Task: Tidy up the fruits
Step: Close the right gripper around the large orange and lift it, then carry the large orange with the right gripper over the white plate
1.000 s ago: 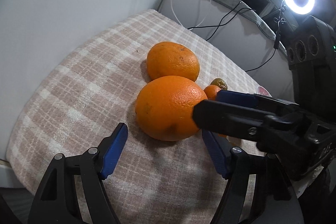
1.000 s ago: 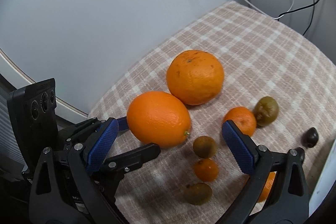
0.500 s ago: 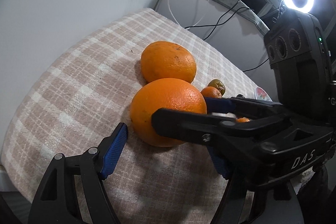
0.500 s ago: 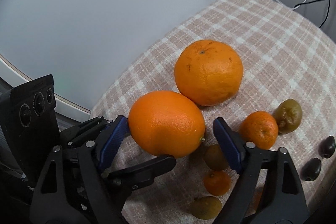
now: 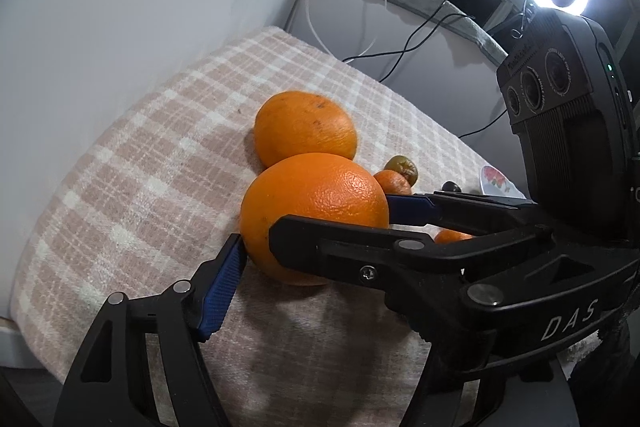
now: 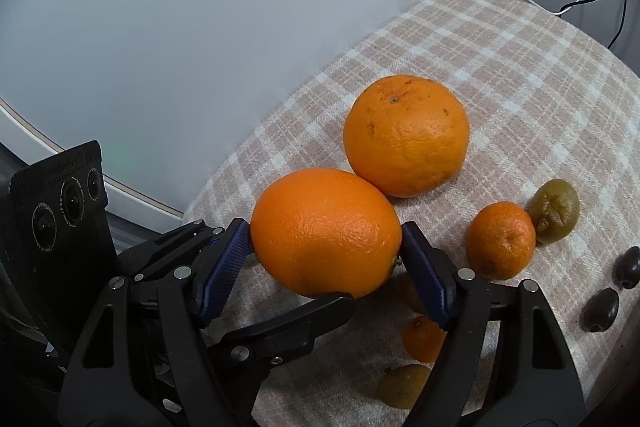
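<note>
Right tool [image 6: 326,263] closing, pads touching near orange [image 6: 326,233]; body reads "DAS" [image 5: 570,319].

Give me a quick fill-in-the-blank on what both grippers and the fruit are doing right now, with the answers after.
1. The right gripper is closing its blue pads on the near ____.
2. The far orange ____ the near orange.
3. The fruit lies on a ____ cloth.
4. Beside the small mandarin lies a wrinkled ____ fruit.

Missing words: orange; touches; checked; green
</note>
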A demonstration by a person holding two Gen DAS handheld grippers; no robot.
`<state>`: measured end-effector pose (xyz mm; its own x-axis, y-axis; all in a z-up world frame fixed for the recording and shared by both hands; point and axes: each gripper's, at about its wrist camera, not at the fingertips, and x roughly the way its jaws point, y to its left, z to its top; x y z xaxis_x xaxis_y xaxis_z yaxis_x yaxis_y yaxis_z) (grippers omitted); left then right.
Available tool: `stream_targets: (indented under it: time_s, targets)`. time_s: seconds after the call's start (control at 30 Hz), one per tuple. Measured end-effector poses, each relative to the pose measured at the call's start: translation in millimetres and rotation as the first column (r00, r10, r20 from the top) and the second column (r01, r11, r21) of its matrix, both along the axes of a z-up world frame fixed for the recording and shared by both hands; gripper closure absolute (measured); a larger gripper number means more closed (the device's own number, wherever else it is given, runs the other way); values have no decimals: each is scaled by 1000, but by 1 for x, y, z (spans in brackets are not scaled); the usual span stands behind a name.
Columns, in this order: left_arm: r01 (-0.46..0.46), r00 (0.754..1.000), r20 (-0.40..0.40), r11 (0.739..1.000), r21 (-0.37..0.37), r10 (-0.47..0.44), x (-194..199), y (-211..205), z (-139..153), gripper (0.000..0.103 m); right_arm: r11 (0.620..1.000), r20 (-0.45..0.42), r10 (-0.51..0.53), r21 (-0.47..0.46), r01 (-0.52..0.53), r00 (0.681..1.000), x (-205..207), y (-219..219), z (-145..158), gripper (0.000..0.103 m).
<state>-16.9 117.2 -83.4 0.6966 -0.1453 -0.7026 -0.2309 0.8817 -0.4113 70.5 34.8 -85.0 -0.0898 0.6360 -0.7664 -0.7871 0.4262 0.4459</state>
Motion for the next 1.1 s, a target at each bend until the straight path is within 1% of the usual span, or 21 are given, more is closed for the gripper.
stream_targets:
  time_s: [0.37,0.6,0.9,1.1]
  targets:
    - [39,999,37,999,31,-40,7,-22,20,33,998,29,-44,36,43,999,5,-29,25,24]
    - [95,993,63,995,41,-98,16,-51,30,33,993,52,-106,50,103,993,7,-65,37,24]
    - [176,981,76,983,41,-179,31,-91,38,33,979,62,-198,64,194,978,16,-112,44,24]
    - [244,966,79,969,49,-247,42,-120,39,33,965,72,-258,67,254,963,26,-147,49,24]
